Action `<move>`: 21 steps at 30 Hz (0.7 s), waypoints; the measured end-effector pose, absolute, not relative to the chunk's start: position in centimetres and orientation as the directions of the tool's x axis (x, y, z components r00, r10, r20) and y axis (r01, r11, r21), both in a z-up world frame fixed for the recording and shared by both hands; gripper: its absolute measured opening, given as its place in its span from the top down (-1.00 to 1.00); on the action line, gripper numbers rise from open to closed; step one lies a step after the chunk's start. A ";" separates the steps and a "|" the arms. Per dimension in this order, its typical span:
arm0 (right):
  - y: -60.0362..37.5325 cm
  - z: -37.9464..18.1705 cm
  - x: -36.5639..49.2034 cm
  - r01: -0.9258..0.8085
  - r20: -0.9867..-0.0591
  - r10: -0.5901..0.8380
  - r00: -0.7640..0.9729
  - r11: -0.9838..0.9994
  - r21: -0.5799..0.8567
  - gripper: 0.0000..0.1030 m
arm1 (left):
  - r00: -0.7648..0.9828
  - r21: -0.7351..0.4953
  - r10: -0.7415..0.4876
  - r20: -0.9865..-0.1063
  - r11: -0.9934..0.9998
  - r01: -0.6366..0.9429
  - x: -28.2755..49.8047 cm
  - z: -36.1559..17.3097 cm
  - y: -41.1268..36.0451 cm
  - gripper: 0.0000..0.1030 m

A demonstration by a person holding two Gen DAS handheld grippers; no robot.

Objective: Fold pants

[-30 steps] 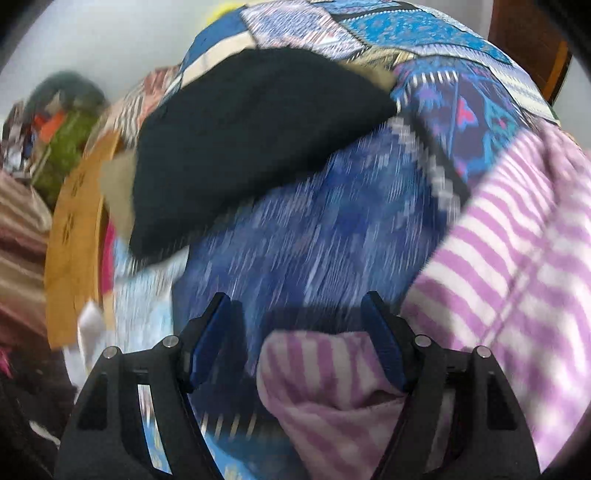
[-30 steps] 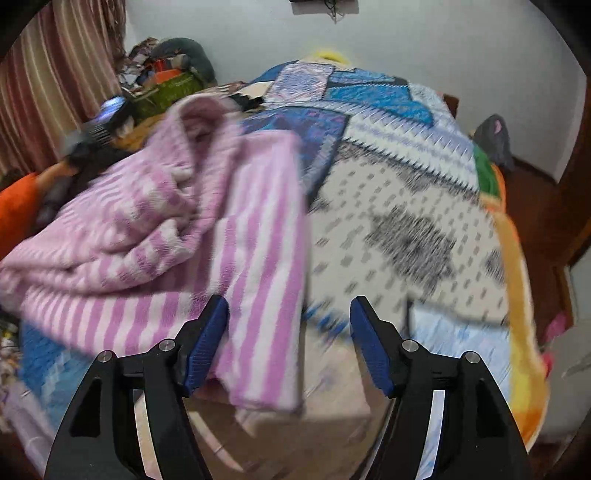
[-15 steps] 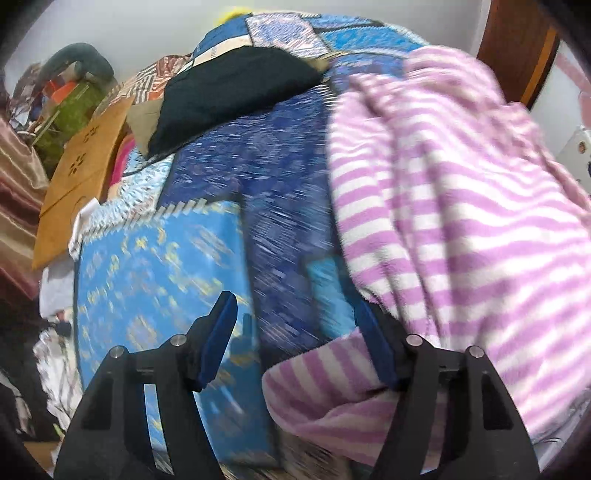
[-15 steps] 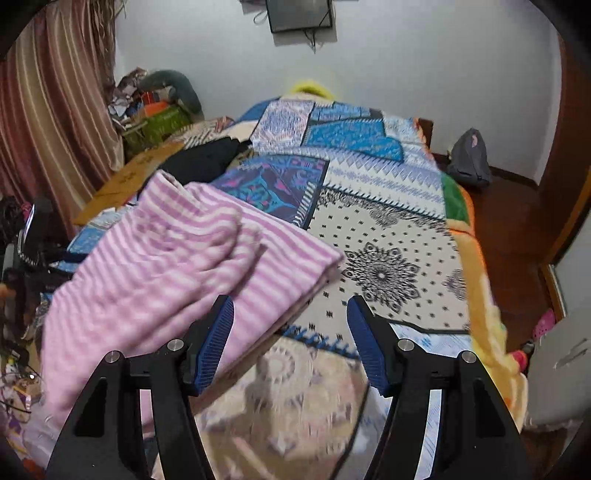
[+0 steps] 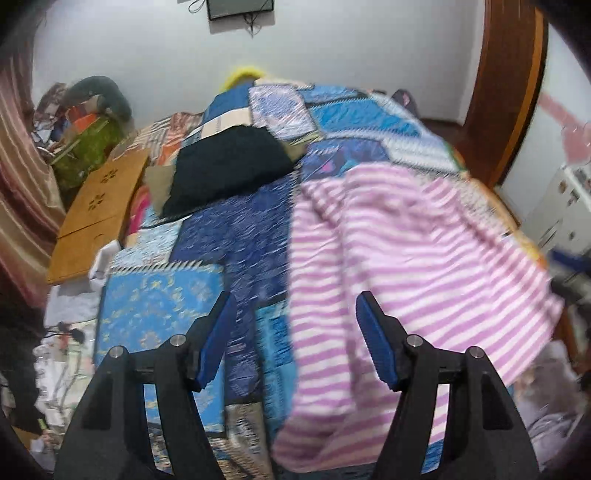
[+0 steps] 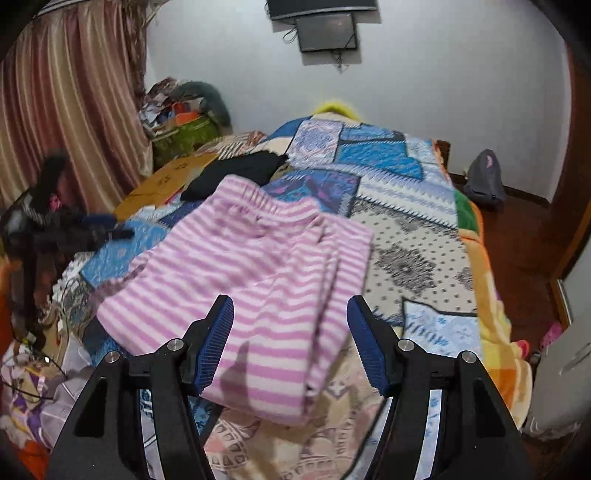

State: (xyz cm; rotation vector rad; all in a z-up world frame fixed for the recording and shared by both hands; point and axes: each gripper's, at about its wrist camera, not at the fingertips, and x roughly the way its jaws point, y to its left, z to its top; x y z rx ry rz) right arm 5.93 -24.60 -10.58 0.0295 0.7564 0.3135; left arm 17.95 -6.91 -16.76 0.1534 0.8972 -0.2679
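Your left-wrist view is motion-blurred; the pants' near hem is hard to make out and partly hidden behind your left gripper. Pants lie folded on the bed, toward its near edge. Both the left and the right gripper have fingers apart, holding nothing. Half a second ago the cloth sat bunched closer to your left fingers; now it lies flatter.

- Ahead of me a white wall carries a dark screen.
- Striped curtains hang left.
- A patchwork quilt covers the bed.
- Dark wooden floor lies right.
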 end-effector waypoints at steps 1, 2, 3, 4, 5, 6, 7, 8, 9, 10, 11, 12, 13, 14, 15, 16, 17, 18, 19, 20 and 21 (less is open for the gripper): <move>-24.2 -11.1 6.1 -0.270 -0.674 0.292 0.678 0.953 0.140 -0.17 | 0.576 0.000 -0.193 -0.794 0.949 0.317 18.5 -16.9 -7.2 -0.33; -23.9 -11.7 6.4 -0.273 -0.683 0.297 0.667 0.951 0.146 -0.17 | 0.557 -0.008 -0.209 -0.804 0.940 0.341 18.7 -17.3 -7.9 -0.33; -23.7 -12.3 6.6 -0.274 -0.692 0.300 0.656 0.950 0.152 -0.17 | 0.548 0.006 -0.205 -0.811 0.934 0.358 18.8 -17.9 -8.8 -0.33; -23.5 -12.9 6.9 -0.273 -0.701 0.299 0.647 0.950 0.154 -0.17 | 0.551 0.042 -0.182 -0.814 0.929 0.368 18.9 -18.7 -9.7 -0.33; -23.4 -13.5 7.2 -0.271 -0.709 0.293 0.641 0.951 0.148 -0.17 | 0.555 0.084 -0.148 -0.818 0.926 0.369 19.1 -19.6 -10.5 -0.33; -23.5 -13.9 7.3 -0.269 -0.716 0.287 0.636 0.953 0.142 -0.17 | 0.558 0.118 -0.114 -0.822 0.924 0.363 19.4 -20.6 -10.8 -0.33; -23.7 -14.4 7.4 -0.264 -0.722 0.277 0.635 0.955 0.134 -0.17 | 0.562 0.151 -0.084 -0.823 0.921 0.359 19.8 -21.6 -10.8 -0.33; -24.1 -14.6 7.3 -0.259 -0.723 0.270 0.636 0.957 0.129 -0.17 | 0.565 0.172 -0.063 -0.823 0.920 0.353 20.0 -22.2 -10.7 -0.33; -24.6 -14.8 7.2 -0.253 -0.724 0.263 0.637 0.959 0.126 -0.17 | 0.568 0.183 -0.050 -0.821 0.921 0.345 20.3 -22.7 -10.3 -0.33; -25.3 -14.8 7.1 -0.244 -0.726 0.258 0.637 0.961 0.128 -0.17 | 0.567 0.179 -0.049 -0.822 0.923 0.340 20.7 -22.9 -9.8 -0.33; -26.2 -14.8 7.0 -0.230 -0.728 0.249 0.639 0.965 0.128 -0.17 | 0.562 0.174 -0.048 -0.825 0.926 0.335 21.0 -22.9 -9.4 -0.33; -27.1 -14.7 6.9 -0.209 -0.729 0.226 0.646 0.971 0.115 -0.17 | 0.559 0.169 -0.047 -0.828 0.929 0.330 21.3 -22.7 -8.8 -0.33; -28.1 -14.6 6.8 -0.186 -0.732 0.202 0.651 0.977 0.103 -0.17 | 0.561 0.170 -0.043 -0.826 0.932 0.321 21.7 -22.3 -8.3 -0.33; -28.8 -14.4 6.8 -0.172 -0.734 0.192 0.651 0.980 0.104 -0.17 | 0.565 0.167 -0.044 -0.824 0.934 0.316 22.0 -21.7 -7.8 -0.33; -29.6 -14.3 6.9 -0.157 -0.735 0.184 0.652 0.982 0.107 -0.14 | 0.568 0.159 -0.050 -0.821 0.937 0.313 22.3 -21.1 -7.4 -0.33; -30.2 -13.9 7.1 -0.144 -0.734 0.177 0.656 0.984 0.109 -0.12 | 0.572 0.153 -0.057 -0.818 0.937 0.312 22.6 -20.7 -7.2 -0.33; -30.8 -13.4 7.4 -0.141 -0.726 0.181 0.663 0.983 0.117 -0.12 | 0.575 0.144 -0.069 -0.815 0.937 0.317 23.0 -20.2 -7.1 -0.33; -30.8 -13.1 7.7 -0.143 -0.720 0.186 0.668 0.982 0.122 -0.12 | 0.581 0.128 -0.094 -0.808 0.936 0.328 23.5 -19.4 -7.2 -0.33; -30.9 -12.6 8.2 -0.148 -0.712 0.194 0.675 0.981 0.127 -0.12 | 0.584 0.116 -0.111 -0.804 0.934 0.337 23.8 -18.9 -7.4 -0.33; -30.6 -12.1 8.8 -0.161 -0.703 0.206 0.681 0.978 0.131 -0.12 | 0.586 0.101 -0.134 -0.799 0.931 0.351 24.2 -18.4 -7.9 -0.33; -30.2 -11.7 9.5 -0.179 -0.694 0.223 0.685 0.974 0.138 -0.12 | 0.585 0.089 -0.153 -0.797 0.927 0.363 24.6 -18.0 -8.4 -0.33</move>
